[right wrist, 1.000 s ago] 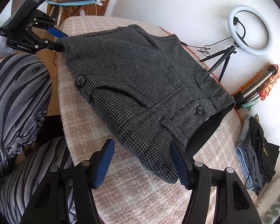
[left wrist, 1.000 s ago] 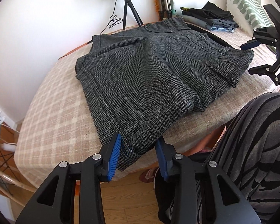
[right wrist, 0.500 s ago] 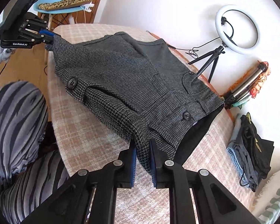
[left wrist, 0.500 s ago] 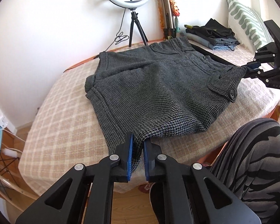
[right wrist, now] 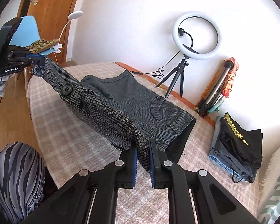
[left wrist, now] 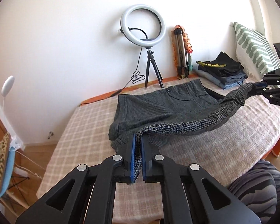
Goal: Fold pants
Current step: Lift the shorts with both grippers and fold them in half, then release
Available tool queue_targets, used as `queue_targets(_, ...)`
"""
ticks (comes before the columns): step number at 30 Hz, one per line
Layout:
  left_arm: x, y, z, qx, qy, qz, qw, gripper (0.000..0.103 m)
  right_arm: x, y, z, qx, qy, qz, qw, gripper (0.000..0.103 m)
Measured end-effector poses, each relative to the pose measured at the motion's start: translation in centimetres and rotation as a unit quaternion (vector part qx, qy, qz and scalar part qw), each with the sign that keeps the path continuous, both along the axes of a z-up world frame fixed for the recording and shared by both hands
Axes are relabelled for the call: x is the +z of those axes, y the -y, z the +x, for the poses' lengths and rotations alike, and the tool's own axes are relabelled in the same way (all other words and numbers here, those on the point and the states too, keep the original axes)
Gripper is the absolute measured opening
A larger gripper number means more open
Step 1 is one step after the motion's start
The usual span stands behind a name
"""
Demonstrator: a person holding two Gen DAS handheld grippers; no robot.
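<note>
White wall (left wrist: 65, 46), wooden floor (left wrist: 37, 149), wooden door (right wrist: 52, 18), blue chair (right wrist: 30, 29), perhaps sunlit from the right.

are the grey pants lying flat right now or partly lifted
Partly lifted. The left gripper and right gripper each pinch the near edge of the pants, raising it off the bed while the far half lies flat.

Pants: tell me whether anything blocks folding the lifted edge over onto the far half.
Nothing visible does. Left gripper and right gripper hold the near edge of the pants; the far half lies bare. The clothes stack sits off beside it.
</note>
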State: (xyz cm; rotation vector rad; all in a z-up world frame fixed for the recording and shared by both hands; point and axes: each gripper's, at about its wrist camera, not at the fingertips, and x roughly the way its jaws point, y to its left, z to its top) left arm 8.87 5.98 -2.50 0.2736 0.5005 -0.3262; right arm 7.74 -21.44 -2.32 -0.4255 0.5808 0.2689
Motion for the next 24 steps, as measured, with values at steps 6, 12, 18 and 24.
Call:
queue_targets(6, 1.3, 1.1, 4.6, 0.011, 0.009, -0.013, 0.9998, 0.004, 1.9, 1.0, 2.4, -0.024, 0.01, 0.022, 0.999, 0.008)
queue_targets(12, 2.8, 1.7, 9.1, 0.041, 0.015, -0.04, 0.9982, 0.004, 3.3, 2.1, 6.5, -0.042, 0.017, 0.04, 0.998, 0.008)
queue_targets(18, 2.7, 2.3, 13.9, 0.088, 0.013, -0.064, 0.994, 0.004, 4.0, 3.4, 12.4, -0.058, 0.011, 0.057, 0.997, 0.008)
queue_targets(24, 2.2, 3.5, 19.1, 0.109, 0.005, -0.064, 0.992, 0.004, 3.4, 5.4, 18.0, -0.079, -0.011, 0.079, 0.994, 0.008)
